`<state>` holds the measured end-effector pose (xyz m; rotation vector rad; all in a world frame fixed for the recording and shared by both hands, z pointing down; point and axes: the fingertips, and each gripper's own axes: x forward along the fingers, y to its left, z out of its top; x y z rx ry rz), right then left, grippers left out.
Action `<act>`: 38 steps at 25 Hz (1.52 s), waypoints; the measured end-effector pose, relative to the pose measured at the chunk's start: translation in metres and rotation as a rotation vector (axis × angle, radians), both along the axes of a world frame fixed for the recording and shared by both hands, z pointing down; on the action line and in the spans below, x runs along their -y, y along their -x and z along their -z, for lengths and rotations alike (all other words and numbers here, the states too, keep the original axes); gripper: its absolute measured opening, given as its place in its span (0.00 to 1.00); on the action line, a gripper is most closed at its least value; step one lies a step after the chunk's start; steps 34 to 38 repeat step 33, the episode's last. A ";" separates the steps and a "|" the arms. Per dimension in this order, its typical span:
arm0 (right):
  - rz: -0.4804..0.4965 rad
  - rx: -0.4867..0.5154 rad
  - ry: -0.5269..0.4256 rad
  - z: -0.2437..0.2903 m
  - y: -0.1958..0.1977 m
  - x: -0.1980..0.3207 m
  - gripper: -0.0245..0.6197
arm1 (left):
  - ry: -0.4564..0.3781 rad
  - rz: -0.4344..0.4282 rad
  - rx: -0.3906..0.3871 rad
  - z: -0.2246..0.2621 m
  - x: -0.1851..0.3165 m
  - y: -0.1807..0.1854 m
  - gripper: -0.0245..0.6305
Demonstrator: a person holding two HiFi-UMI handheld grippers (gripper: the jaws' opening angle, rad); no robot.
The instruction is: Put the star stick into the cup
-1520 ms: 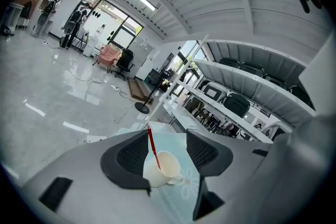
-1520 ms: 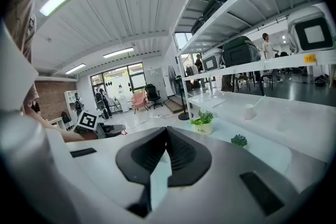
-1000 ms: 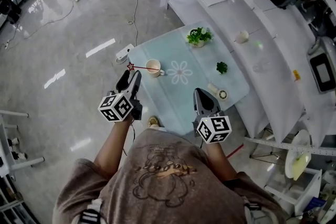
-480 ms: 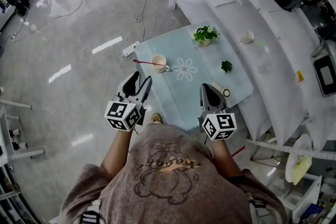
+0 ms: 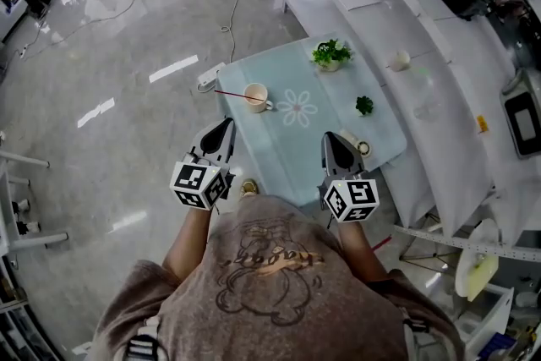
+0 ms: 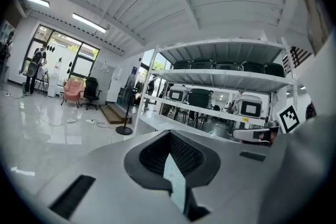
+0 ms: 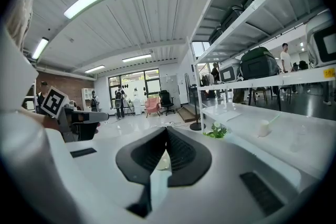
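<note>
A white cup point(image 5: 255, 95) stands near the left edge of the light blue table point(image 5: 292, 152). The thin red star stick point(image 5: 232, 95) lies slanted with one end in the cup and the other poking out left past the table edge. My left gripper point(image 5: 226, 127) hovers short of the cup, off the table's near left corner. Its jaws have just closed, shut with nothing between them point(image 6: 170, 135). My right gripper point(image 5: 330, 139) is over the near right part of the table, shut and empty point(image 7: 167, 129).
A potted green plant point(image 5: 330, 55) stands at the table's far side, a small green sprig point(image 5: 363, 106) to its right, a round white thing point(image 5: 362, 150) near my right gripper. White shelving point(image 5: 397, 21) runs along the right. A power strip point(image 5: 210, 78) and cables lie on the floor.
My left gripper has drawn back from the stick and cup towards the person, and its jaws, wide open before, are now shut. The stick stays in the cup. The right gripper has kept still.
</note>
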<state>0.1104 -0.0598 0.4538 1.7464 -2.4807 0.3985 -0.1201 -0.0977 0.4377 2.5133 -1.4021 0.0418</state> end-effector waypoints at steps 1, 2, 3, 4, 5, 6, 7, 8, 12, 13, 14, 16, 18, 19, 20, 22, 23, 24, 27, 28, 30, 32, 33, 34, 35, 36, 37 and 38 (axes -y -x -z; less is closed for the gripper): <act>0.001 0.000 0.003 -0.001 0.000 -0.001 0.04 | 0.000 0.003 0.003 -0.001 0.000 0.001 0.07; 0.002 0.001 0.005 -0.003 0.001 -0.001 0.04 | 0.002 0.003 0.005 0.000 -0.001 0.001 0.07; 0.003 0.002 0.008 -0.004 0.001 -0.001 0.04 | 0.004 0.002 0.002 0.001 -0.001 0.000 0.07; 0.004 0.003 0.010 -0.005 0.001 0.000 0.04 | 0.009 0.000 -0.004 0.002 -0.002 -0.002 0.07; 0.004 0.004 0.011 -0.005 0.001 0.000 0.04 | 0.014 -0.001 -0.012 0.002 -0.002 -0.003 0.07; 0.006 0.006 0.012 -0.006 0.001 0.001 0.04 | 0.017 -0.001 -0.017 0.002 -0.002 -0.004 0.07; 0.007 0.007 0.012 -0.006 0.002 0.001 0.04 | 0.020 0.001 -0.023 0.002 -0.002 -0.005 0.07; 0.009 0.008 0.013 -0.007 0.002 0.001 0.04 | 0.024 0.004 -0.030 0.001 -0.003 -0.005 0.07; 0.013 0.006 0.022 -0.008 0.001 -0.002 0.04 | 0.036 0.029 -0.070 0.001 -0.007 -0.006 0.07; 0.014 0.007 0.022 -0.009 0.003 -0.001 0.04 | 0.034 0.033 -0.069 0.001 -0.007 -0.005 0.07; 0.015 0.008 0.022 -0.009 0.004 -0.001 0.04 | 0.033 0.035 -0.067 0.000 -0.007 -0.004 0.07; 0.016 0.008 0.024 -0.010 0.005 -0.001 0.04 | 0.035 0.044 -0.081 0.001 -0.006 -0.003 0.07; 0.016 0.006 0.026 -0.010 0.005 -0.001 0.04 | 0.037 0.057 -0.106 0.005 -0.005 -0.003 0.07; 0.016 0.005 0.027 -0.010 0.005 0.000 0.04 | 0.038 0.060 -0.110 0.006 -0.004 -0.003 0.07; 0.016 0.004 0.027 -0.010 0.005 0.000 0.04 | 0.038 0.061 -0.109 0.005 -0.004 -0.002 0.07; 0.016 0.003 0.028 -0.010 0.005 0.001 0.04 | 0.041 0.059 -0.093 -0.002 -0.004 0.000 0.07; 0.016 0.002 0.027 -0.010 0.005 0.001 0.04 | 0.043 0.059 -0.088 -0.005 -0.005 0.000 0.07; 0.017 0.002 0.027 -0.010 0.005 0.001 0.04 | 0.045 0.059 -0.086 -0.006 -0.005 0.001 0.07; 0.021 0.001 0.028 -0.010 0.005 0.001 0.04 | 0.049 0.063 -0.089 -0.008 -0.006 0.000 0.07; 0.021 0.001 0.028 -0.010 0.005 0.001 0.04 | 0.051 0.064 -0.090 -0.008 -0.006 0.001 0.07; 0.023 0.002 0.028 -0.011 0.006 0.002 0.04 | 0.055 0.067 -0.094 -0.010 -0.006 0.002 0.07; 0.025 0.003 0.028 -0.011 0.007 0.004 0.04 | 0.056 0.071 -0.096 -0.011 -0.004 0.003 0.07; 0.026 0.003 0.028 -0.012 0.008 0.005 0.04 | 0.056 0.073 -0.096 -0.011 -0.004 0.004 0.07; 0.026 0.003 0.028 -0.012 0.008 0.005 0.04 | 0.056 0.073 -0.096 -0.011 -0.004 0.004 0.07; 0.026 0.003 0.028 -0.012 0.008 0.005 0.04 | 0.056 0.073 -0.096 -0.011 -0.004 0.004 0.07; 0.026 0.003 0.028 -0.012 0.008 0.005 0.04 | 0.056 0.073 -0.096 -0.011 -0.004 0.004 0.07; 0.026 0.003 0.028 -0.012 0.008 0.005 0.04 | 0.056 0.073 -0.096 -0.011 -0.004 0.004 0.07; 0.026 0.003 0.028 -0.012 0.008 0.005 0.04 | 0.056 0.073 -0.096 -0.011 -0.004 0.004 0.07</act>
